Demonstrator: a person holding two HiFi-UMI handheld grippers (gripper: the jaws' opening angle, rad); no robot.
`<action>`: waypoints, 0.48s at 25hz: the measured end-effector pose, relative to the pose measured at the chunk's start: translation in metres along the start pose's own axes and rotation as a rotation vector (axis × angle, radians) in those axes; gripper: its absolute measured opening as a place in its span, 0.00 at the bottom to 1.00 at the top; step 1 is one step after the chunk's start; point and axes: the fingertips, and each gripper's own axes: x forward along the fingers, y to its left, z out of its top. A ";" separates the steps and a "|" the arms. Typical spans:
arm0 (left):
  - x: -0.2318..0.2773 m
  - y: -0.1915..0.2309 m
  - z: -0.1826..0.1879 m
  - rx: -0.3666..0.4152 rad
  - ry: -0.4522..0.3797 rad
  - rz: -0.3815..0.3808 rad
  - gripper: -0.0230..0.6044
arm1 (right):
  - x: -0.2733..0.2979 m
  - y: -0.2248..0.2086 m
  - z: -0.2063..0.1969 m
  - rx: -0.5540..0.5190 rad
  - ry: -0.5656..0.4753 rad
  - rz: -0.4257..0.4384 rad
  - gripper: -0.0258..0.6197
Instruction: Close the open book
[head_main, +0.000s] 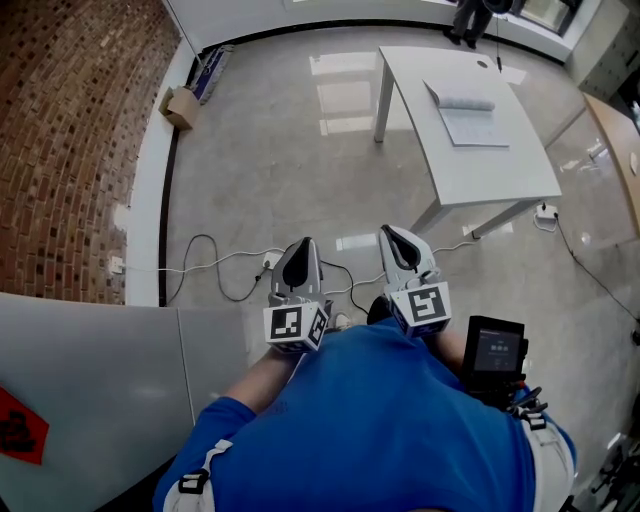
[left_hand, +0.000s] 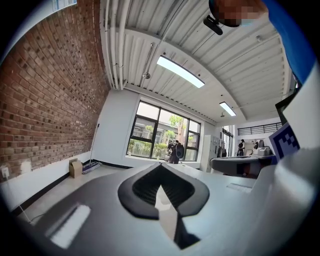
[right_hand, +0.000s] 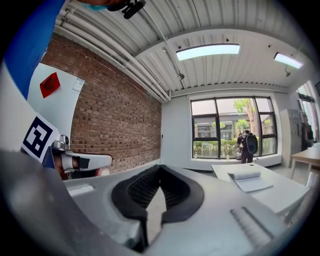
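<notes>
Both claws are held shut and empty at lower centre of the head view: left gripper and right gripper, side by side above a blue shirt. Cables are seen on the grey floor beyond. Farthest off, at upper right, the open book is laid on a white table, well apart from both.

legible text: none | red sign: symbol too blurred | screen: unreadable

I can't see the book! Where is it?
In the head view, the open book lies on the white table at upper right, toward its far end.
</notes>
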 end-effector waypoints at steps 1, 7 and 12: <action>0.004 0.004 0.002 -0.004 0.000 -0.001 0.05 | 0.006 -0.001 0.002 0.000 -0.001 0.001 0.04; 0.018 0.031 0.016 -0.026 -0.002 0.008 0.05 | 0.043 0.006 0.013 -0.016 0.007 0.015 0.04; 0.061 0.066 0.017 -0.020 -0.013 0.041 0.05 | 0.102 -0.004 0.018 -0.005 -0.029 0.045 0.04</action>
